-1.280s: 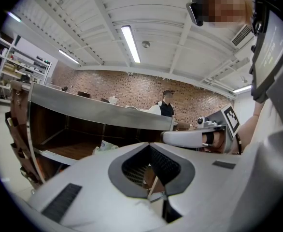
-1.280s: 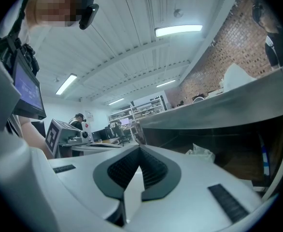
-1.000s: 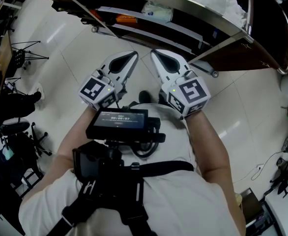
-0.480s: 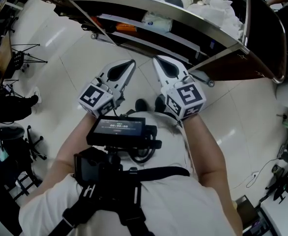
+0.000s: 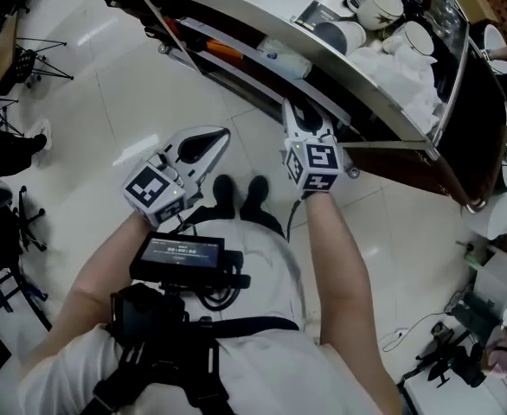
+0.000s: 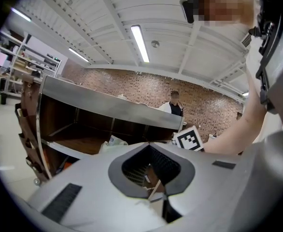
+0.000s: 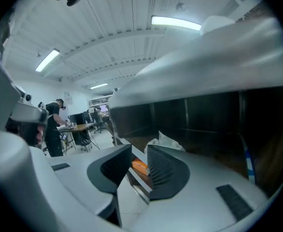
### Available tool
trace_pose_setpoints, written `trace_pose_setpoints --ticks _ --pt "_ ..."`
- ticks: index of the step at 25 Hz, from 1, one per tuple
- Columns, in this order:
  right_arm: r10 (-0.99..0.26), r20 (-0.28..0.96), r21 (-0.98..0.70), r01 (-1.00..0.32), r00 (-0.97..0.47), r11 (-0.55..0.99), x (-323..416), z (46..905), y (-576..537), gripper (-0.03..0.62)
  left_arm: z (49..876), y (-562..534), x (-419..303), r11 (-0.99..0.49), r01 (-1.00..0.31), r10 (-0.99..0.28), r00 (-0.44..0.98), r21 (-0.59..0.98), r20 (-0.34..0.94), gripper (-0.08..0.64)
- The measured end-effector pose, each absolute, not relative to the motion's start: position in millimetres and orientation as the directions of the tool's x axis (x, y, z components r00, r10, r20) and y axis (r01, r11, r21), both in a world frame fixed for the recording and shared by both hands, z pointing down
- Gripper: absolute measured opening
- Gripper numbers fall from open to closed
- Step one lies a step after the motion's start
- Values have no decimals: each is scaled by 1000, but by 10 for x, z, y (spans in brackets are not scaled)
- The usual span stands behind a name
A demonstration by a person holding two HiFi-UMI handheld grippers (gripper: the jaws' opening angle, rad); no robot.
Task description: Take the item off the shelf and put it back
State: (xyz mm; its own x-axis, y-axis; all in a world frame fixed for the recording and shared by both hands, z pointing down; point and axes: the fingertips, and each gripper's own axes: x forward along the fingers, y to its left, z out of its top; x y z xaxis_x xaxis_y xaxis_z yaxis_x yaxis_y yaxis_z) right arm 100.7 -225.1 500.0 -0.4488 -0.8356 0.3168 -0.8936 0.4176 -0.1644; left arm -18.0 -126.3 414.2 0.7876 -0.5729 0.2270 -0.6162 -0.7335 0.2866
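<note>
Right gripper [image 5: 298, 109]: fingers apart, just opened, nothing between. Left gripper [image 5: 221, 134]: fingers together, empty. White pack [image 5: 284, 57] low in the shelf [image 5: 236, 9], upper middle. Probably soft, light; pinch its middle gently.

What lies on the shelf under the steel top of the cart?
A white packet and an orange item lie there; the steel top covers the rest.

shelf [image 5: 236, 14]: steel, two tiers, across the upper frame
packet [image 5: 284, 56]: white, crumpled, lower tier, top centre
orange item [image 5: 221, 50]: flat, left of packet
</note>
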Motion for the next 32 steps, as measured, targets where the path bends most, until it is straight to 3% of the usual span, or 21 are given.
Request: trace_pose_setpoints --ticks 7,17,18,19,21,32 --pt "-853 449 -76 -962 -267 261 1448 5727 -2997 147 4289 -1308 -285 -686 -655 -605 755 316 253 6" --pt "-800 555 -75 -971 -229 225 1649 6272 -3474 146 4511 -1283 -522 -607 -723 -669 689 330 277 6" --pt "-795 565 -76 -973 -221 217 1671 6309 -3493 137 4531 -1279 -555 -604 -729 -675 683 322 281 6" --pt "-792 571 -72 -974 -215 213 1685 6330 -3507 65 4528 -1273 -568 -597 -733 -675 679 327 289 6" --pt "-792 571 -60 -973 -217 223 1674 6326 -3519 23 4503 -1264 -577 -581 -737 -675 673 345 303 6" --pt "-830 475 -158 -956 -293 247 1533 5894 -3061 12 4448 -1208 -601 -615 -731 -681 682 296 267 6"
